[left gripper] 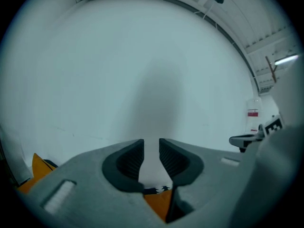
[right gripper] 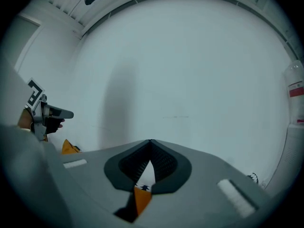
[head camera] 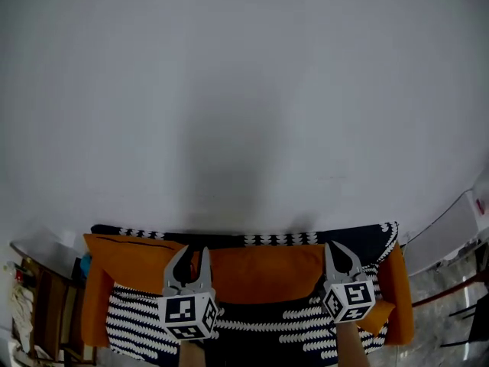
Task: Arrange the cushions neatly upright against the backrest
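Observation:
Three orange cushions stand upright against the sofa's backrest (head camera: 275,239): one at the left (head camera: 126,262), one in the middle (head camera: 260,274), one at the right end (head camera: 397,281). A smaller orange cushion (head camera: 378,316) lies low at the right. My left gripper (head camera: 194,251) is raised in front of the left and middle cushions, jaws slightly apart and empty; in the left gripper view (left gripper: 151,144) only wall shows between the pads. My right gripper (head camera: 340,254) is raised by the middle cushion's right edge; its tips (right gripper: 150,142) meet, holding nothing.
A black-and-white patterned cover (head camera: 134,316) drapes the sofa's seat. A bare white wall (head camera: 244,90) fills most of every view. Wooden furniture (head camera: 46,297) stands left of the sofa; a white unit (head camera: 458,228) and dark metal legs (head camera: 462,300) stand at the right.

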Motion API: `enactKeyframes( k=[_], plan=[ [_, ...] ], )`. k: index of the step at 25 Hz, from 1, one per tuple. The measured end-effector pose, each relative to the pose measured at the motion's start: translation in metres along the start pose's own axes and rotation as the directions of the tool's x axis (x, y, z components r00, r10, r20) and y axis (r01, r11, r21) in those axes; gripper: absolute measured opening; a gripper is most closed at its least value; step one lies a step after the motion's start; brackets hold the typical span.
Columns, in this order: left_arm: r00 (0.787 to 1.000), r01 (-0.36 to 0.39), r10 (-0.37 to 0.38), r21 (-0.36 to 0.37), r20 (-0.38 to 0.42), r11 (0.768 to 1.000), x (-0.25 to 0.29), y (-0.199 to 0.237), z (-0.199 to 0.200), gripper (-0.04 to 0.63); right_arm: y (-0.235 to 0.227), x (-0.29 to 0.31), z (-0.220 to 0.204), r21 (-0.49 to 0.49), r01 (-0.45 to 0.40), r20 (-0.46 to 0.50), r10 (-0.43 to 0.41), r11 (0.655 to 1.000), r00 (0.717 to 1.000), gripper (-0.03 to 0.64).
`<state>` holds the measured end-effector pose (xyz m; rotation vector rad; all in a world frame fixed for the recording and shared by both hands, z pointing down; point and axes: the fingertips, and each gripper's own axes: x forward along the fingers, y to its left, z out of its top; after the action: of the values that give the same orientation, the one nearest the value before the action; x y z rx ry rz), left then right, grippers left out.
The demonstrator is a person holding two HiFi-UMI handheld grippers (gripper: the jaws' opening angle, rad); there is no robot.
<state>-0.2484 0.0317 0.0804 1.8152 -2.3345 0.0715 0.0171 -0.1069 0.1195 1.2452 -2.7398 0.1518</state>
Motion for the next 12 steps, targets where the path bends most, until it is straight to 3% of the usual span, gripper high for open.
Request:
enactKeyframes(
  k=[6, 12],
  plan=[
    [0.998, -0.012, 0.011, 0.004, 0.064, 1.0, -0.027, -0.02, 0.031, 0.015, 0.014, -0.025, 0.027, -0.007, 0.019, 0.029, -0.019, 1.0, 0.999, 0.008],
    [0.995, -0.016, 0.015, 0.003, 0.097, 1.0, -0.055, -0.036, 0.046, 0.005, 0.027, -0.048, 0.048, 0.0, 0.009, 0.069, -0.009, 1.0, 0.998, 0.008]
  ],
)
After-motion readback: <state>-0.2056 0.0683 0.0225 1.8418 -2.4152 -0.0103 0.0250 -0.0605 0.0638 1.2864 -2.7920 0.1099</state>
